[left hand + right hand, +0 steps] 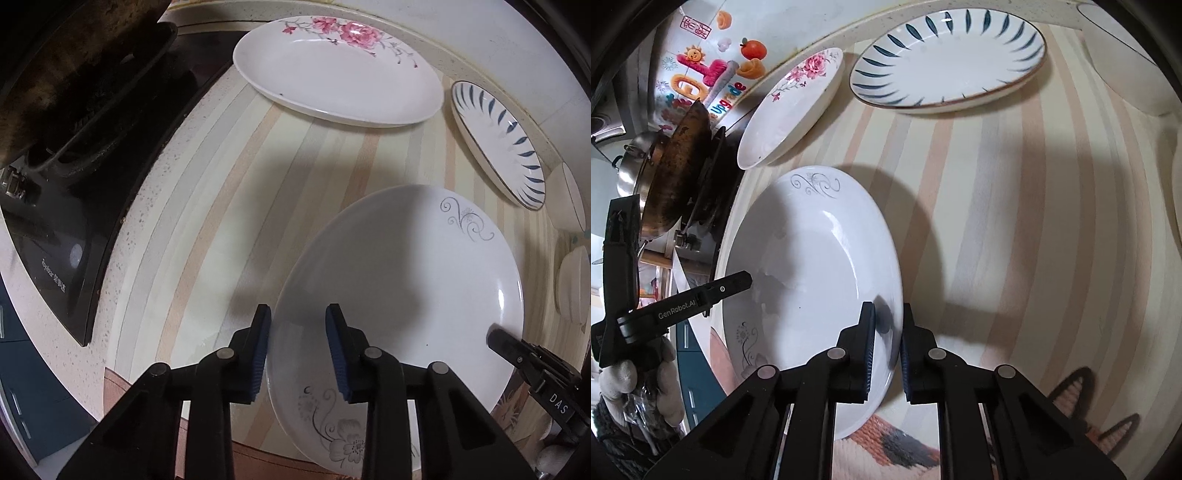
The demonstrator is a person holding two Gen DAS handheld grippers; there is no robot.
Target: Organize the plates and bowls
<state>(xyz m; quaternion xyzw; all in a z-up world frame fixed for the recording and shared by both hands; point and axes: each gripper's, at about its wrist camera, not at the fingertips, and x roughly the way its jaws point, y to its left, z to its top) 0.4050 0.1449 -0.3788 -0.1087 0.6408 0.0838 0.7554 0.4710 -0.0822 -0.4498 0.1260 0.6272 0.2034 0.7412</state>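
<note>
The big white plate with the grey swirl pattern (406, 280) lies flat on the striped mat (229, 206), near the front edge of the counter, between the two grippers. It looks oval. In the left wrist view its long axis runs from the grey flower print at the lower left up toward the small swirl print at the upper right. In the right wrist view the swirl end points away, toward the pink-flower plate (792, 107).

The left gripper (298, 350) stands over the left rim of this plate: one blue pad (260, 354) is outside the rim over the mat, the other is inside over the plate's well. A clear gap shows between the pads and the rim, so they straddle it and do not press on it.

The right gripper (888, 354) is at the opposite rim. Its pads (868, 354) stand very close together with the rim between them, and they look clenched on it.

The pink-flower plate is oval too and lies further back, near the black stove (74, 206), with its flower end toward the wall. The plate with blue leaf strokes (947, 55) lies to its right, just beside it but apart. Pale bowls (574, 288) stand at the right edge of the left wrist view. A dark pan (677, 166) sits on the stove, with a steel pot behind it.
</note>
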